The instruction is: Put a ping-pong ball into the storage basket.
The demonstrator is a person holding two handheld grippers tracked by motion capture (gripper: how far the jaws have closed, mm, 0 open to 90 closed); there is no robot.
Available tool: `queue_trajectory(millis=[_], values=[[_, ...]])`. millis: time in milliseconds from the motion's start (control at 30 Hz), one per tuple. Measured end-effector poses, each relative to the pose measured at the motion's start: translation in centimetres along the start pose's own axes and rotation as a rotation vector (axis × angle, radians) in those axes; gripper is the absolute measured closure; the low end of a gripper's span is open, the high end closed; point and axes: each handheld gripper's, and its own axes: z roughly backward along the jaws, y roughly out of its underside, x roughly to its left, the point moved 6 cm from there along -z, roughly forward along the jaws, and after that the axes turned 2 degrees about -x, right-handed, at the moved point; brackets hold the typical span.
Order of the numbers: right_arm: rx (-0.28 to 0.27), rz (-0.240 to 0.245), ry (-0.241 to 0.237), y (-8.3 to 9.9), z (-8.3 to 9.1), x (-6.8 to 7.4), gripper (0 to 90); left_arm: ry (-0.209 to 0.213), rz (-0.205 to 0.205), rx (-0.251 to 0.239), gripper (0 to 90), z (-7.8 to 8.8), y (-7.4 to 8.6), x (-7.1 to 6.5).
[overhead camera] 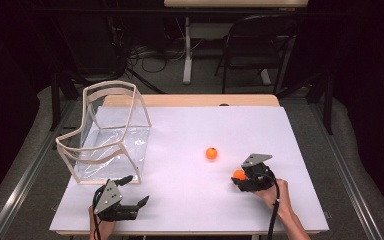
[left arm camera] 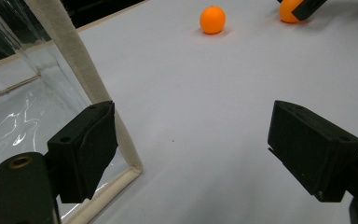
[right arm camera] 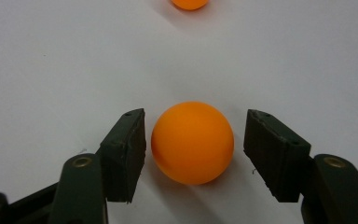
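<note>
Now the right gripper (overhead camera: 241, 178), jaws apart, straddles an orange ball (right arm camera: 192, 142) at lower right; a second ball (overhead camera: 211, 153) sits mid-table. Lower left, the left gripper (overhead camera: 133, 192) gapes beside the clear bin (overhead camera: 107, 132).

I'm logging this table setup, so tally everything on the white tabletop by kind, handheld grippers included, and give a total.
Orange balls: 2, one between the right gripper's jaws, one lying free
Clear plastic bin with cream trim: 1
Handheld grippers: 2, left gripper, right gripper
Total: 5
</note>
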Motion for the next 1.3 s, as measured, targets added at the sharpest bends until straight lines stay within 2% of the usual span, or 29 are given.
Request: queue_trajectory(millis=[200,333,467,567,1300], values=[[0.014,0.008,0.0,0.1,-0.2,0.1,43.0,-0.002,0.001,0.0,15.8,0.0,0.0,0.0],[0.018,0.012,0.01,0.1,-0.2,0.1,49.9,0.001,-0.008,0.002,15.8,0.0,0.0,-0.1],[0.022,0.019,0.015,0.1,-0.2,0.2,50.2,0.008,-0.002,0.008,15.7,-0.1,0.1,-0.2],[0.013,0.022,0.016,0.0,-0.1,0.2,50.2,0.01,-0.012,0.01,15.7,-0.2,0.0,-0.2],[-0.036,0.043,0.028,-1.3,1.9,0.7,50.3,0.01,-0.01,0.005,15.7,-0.2,0.0,-0.2]])
